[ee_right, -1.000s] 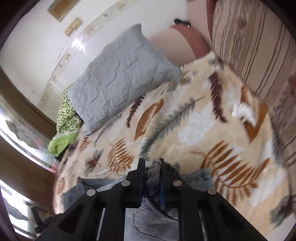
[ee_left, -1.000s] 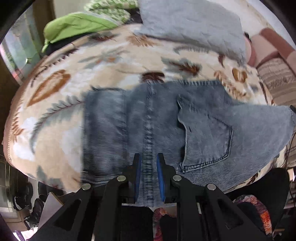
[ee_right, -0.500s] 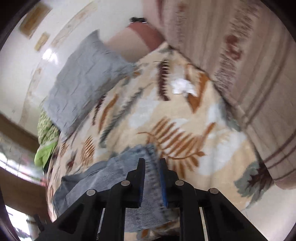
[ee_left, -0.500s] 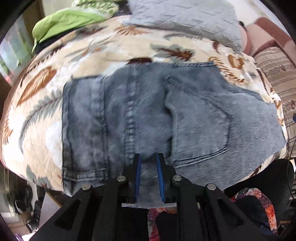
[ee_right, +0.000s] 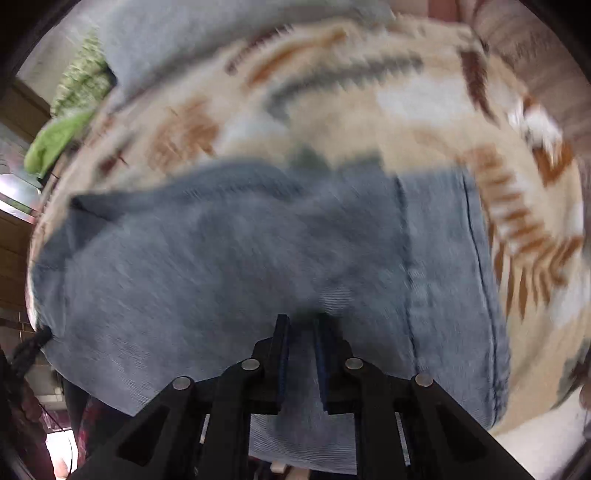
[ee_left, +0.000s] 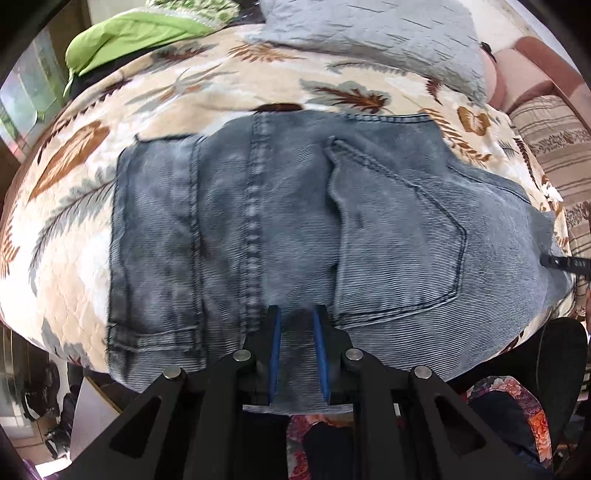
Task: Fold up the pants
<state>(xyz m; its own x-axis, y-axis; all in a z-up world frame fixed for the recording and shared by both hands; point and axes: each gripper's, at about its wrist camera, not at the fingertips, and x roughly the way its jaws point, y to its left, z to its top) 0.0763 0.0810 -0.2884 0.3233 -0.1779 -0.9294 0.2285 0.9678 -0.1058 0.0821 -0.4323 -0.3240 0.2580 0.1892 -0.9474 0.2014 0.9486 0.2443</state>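
Pants [ee_left: 295,221] are lying folded on the leaf-print quilt [ee_left: 74,192]; we are pinching their near edge with left gripper [ee_left: 297,321] and right gripper [ee_right: 300,325].

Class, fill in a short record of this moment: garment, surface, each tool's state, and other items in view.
garment: grey denim pants, spread back pocket up
surface: leaf-print bedspread
left tool: shut on pants' near edge
right tool: shut on pants' near edge; view blurred
other items: grey pillow, green cloth
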